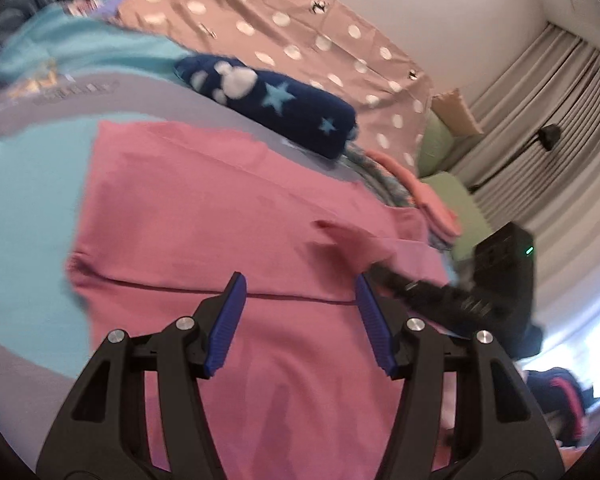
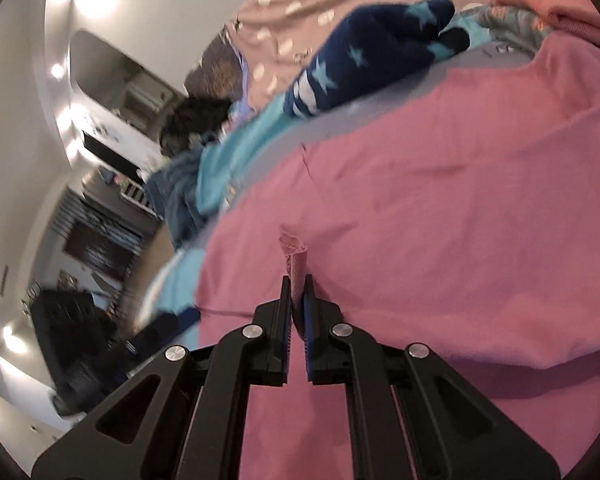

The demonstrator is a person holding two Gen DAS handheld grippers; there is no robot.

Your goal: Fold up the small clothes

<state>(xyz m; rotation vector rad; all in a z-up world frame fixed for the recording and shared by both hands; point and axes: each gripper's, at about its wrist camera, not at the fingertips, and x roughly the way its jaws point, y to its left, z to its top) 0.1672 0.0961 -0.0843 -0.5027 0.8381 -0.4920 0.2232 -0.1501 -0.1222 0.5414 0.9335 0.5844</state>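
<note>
A pink garment (image 1: 220, 208) lies spread on the bed and fills the middle of both views. My left gripper (image 1: 299, 280) hovers over its near part, blue pads apart, with nothing between them. My right gripper (image 2: 297, 280) is shut on a small folded edge of the pink garment (image 2: 440, 220), which sticks up between its pads. In the left wrist view the right gripper (image 1: 376, 270) comes in blurred from the right, lifting a flap of the pink cloth.
A rolled navy fleece item with stars (image 1: 284, 100) lies just beyond the garment on the turquoise and lilac bedspread (image 1: 28, 200). Behind it is a pink dotted cover (image 1: 300, 20). Folded clothes (image 1: 432, 204) and green pillows (image 1: 460, 208) sit at the right, curtains beyond.
</note>
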